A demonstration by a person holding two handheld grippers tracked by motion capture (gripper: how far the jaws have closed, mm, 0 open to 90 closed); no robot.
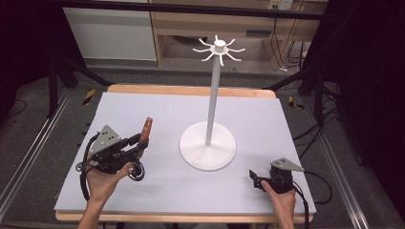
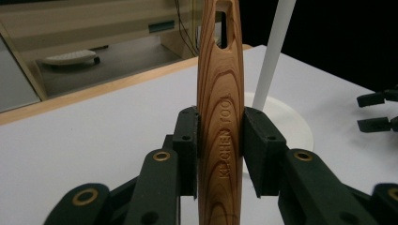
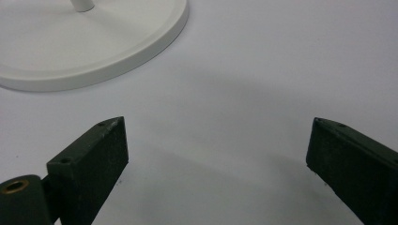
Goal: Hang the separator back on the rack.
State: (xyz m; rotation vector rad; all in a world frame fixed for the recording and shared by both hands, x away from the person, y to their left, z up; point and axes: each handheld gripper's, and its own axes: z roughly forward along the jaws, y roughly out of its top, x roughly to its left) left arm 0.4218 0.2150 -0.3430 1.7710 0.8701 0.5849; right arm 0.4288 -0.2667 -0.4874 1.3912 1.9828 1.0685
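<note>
One white stand [image 1: 208, 143] sits mid-table [image 1: 143, 105]: round base, upright pole, hook crown on top, nothing hanging on the hooks. One wooden tool [image 2: 220, 117], stamped "KITCHEN TOOL", slot near its upper end. Two grippers. Left gripper [image 1: 138, 141] at table left, jaws pressed onto the tool's handle from both sides. Right gripper [image 1: 255, 180] at table right, near the base, jaws spread wide over bare mat, nothing between them.
</note>
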